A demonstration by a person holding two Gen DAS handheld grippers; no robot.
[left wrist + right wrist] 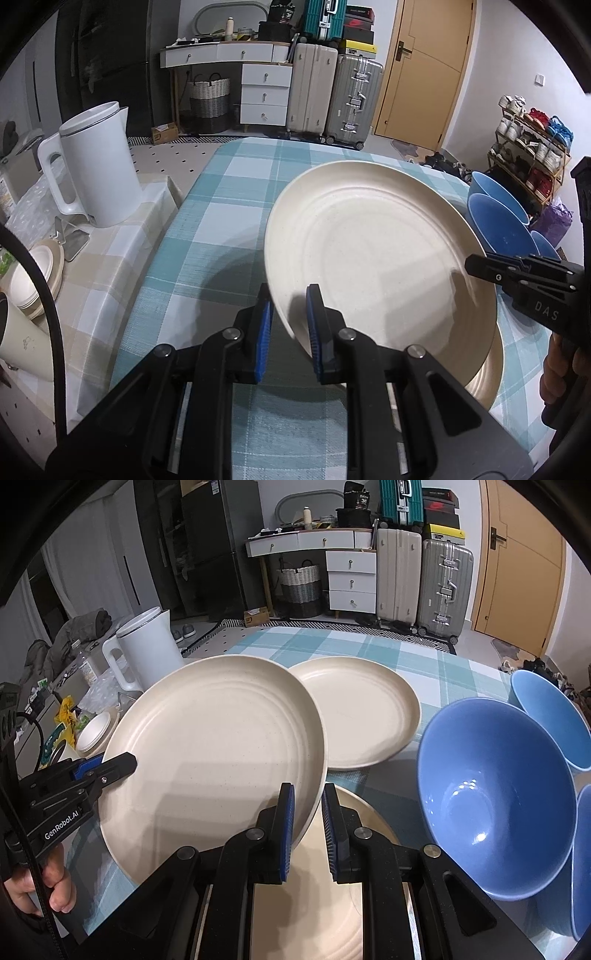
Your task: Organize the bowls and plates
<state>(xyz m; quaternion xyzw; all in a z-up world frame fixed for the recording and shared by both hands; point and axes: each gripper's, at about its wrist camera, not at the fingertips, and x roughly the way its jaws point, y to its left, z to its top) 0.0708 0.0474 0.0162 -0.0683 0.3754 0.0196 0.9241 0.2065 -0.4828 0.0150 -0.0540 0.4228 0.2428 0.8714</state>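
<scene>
You had the left gripper [290,328] and right gripper [307,825] both clamped on opposite rims of one cream ridged plate [214,746], tilted mid-frame above the teal checked tablecloth [207,221]; suitcases [332,96] stood behind.

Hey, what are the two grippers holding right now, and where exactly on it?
Both hold one cream plate, lifted and tilted above the table. The left gripper pinches its rim on one side; the right gripper pinches the rim on the opposite side.

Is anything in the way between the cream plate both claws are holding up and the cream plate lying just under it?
Nothing visible: the raised cream ridged plate hangs tilted directly over the lower cream plate, no object between.
</scene>
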